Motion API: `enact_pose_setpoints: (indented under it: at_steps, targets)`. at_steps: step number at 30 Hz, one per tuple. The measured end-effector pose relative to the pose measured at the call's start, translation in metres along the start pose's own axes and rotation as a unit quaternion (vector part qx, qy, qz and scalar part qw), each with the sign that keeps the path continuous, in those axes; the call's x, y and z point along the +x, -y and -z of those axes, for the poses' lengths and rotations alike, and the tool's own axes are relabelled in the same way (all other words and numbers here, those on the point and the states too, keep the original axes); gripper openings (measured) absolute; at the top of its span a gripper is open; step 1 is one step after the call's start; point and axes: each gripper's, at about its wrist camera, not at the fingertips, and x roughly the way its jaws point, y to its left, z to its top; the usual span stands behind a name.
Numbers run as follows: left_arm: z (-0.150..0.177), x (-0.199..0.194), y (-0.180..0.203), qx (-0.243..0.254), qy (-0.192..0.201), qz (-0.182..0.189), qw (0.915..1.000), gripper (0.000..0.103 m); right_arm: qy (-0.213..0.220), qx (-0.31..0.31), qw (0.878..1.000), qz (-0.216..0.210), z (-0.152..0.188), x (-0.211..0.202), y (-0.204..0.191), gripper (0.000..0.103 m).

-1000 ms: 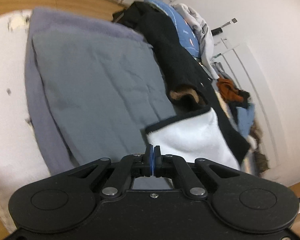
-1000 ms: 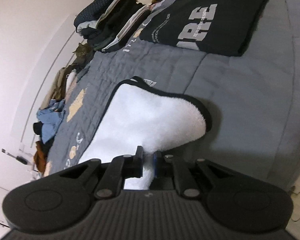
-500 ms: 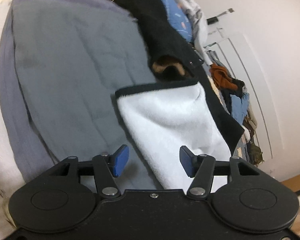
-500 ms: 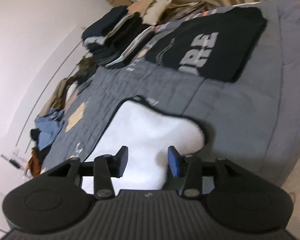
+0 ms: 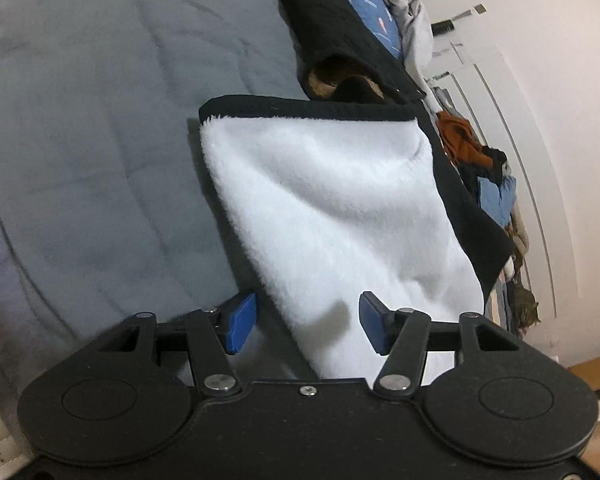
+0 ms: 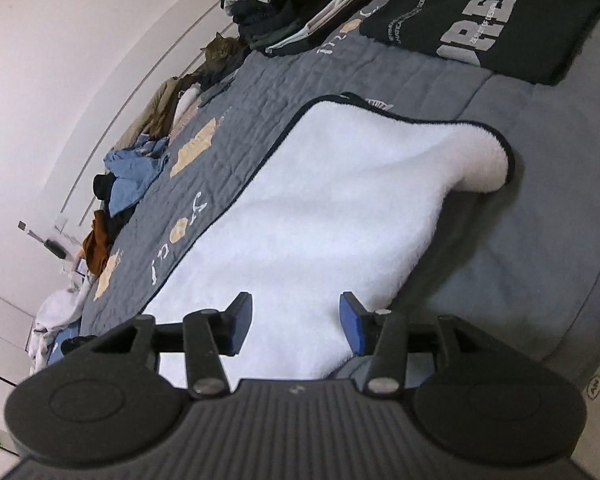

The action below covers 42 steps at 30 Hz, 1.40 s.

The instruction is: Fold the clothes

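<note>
Two claws: left [image 5: 307, 328] and right [image 6: 296, 324] both let go since a second ago, jaws now wide, nothing held
Bed [image 5: 100, 140]: grey quilted cover
Fleece [image 6: 320, 220]: white, fluffy, black-trimmed, lies flat on bed, one fold likely done
Stack [image 6: 292, 4]: folded, far corner

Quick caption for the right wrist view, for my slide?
Open right gripper over a white fleece garment spread on the grey quilt, folded black T-shirt beyond.
</note>
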Motion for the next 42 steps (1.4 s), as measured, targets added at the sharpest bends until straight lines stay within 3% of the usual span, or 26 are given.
enact_pose_setpoints:
  at_steps: [4, 11, 15, 20, 24, 30, 32, 33, 35, 36, 37, 39, 42]
  targets:
    - [-0.002, 0.004, 0.006, 0.013, 0.0, -0.004, 0.9999, 0.055, -0.012, 0.036, 0.999, -0.007, 0.017, 0.0, 0.007, 0.049]
    - [0.001, 0.008, 0.01, 0.024, 0.009, -0.013, 0.9996, 0.054, -0.073, 0.032, 0.997, -0.008, 0.04, 0.023, 0.001, 0.049]
    - [0.003, 0.008, 0.013, 0.03, 0.015, -0.018, 0.9993, 0.051, -0.066, 0.013, 0.998, 0.008, 0.045, 0.035, -0.006, 0.05]
    - [0.001, 0.01, 0.011, 0.023, 0.019, -0.023, 0.9993, 0.043, -0.063, 0.059, 0.996, -0.007, 0.05, 0.051, 0.004, 0.053]
    - [0.001, 0.01, 0.01, 0.023, 0.021, -0.023, 0.9992, 0.042, -0.063, 0.054, 0.996, -0.02, 0.05, 0.056, -0.001, 0.068]
    - [0.002, 0.012, 0.01, 0.024, 0.024, -0.029, 0.999, 0.032, -0.054, 0.083, 0.995, -0.032, 0.048, 0.06, 0.002, 0.072]
    - [0.001, 0.011, 0.01, 0.023, 0.026, -0.03, 0.999, 0.022, -0.052, 0.08, 0.995, -0.031, 0.049, 0.061, -0.001, 0.072]
    - [0.001, 0.011, 0.01, 0.02, 0.027, -0.029, 0.999, 0.019, -0.051, 0.077, 0.995, -0.031, 0.049, 0.062, -0.003, 0.067]
    - [0.0, 0.008, 0.009, 0.017, 0.031, -0.026, 0.999, 0.009, -0.052, 0.076, 0.995, -0.036, 0.051, 0.062, -0.004, 0.045]
    - [0.0, 0.006, 0.009, 0.016, 0.035, -0.023, 0.999, 0.009, -0.058, 0.08, 0.994, -0.043, 0.051, 0.063, -0.003, 0.023]
    - [0.0, 0.004, 0.01, 0.018, 0.039, -0.022, 0.9988, 0.008, -0.06, 0.082, 0.994, -0.048, 0.051, 0.062, -0.003, 0.015]
    - [-0.001, -0.002, 0.01, 0.016, 0.045, -0.017, 0.9987, 0.007, -0.057, 0.085, 0.993, -0.062, 0.05, 0.059, -0.004, 0.008]
    - [-0.005, -0.016, 0.01, 0.01, 0.056, -0.004, 0.9984, 0.006, -0.059, 0.094, 0.99, -0.084, 0.047, 0.052, -0.005, 0.006]
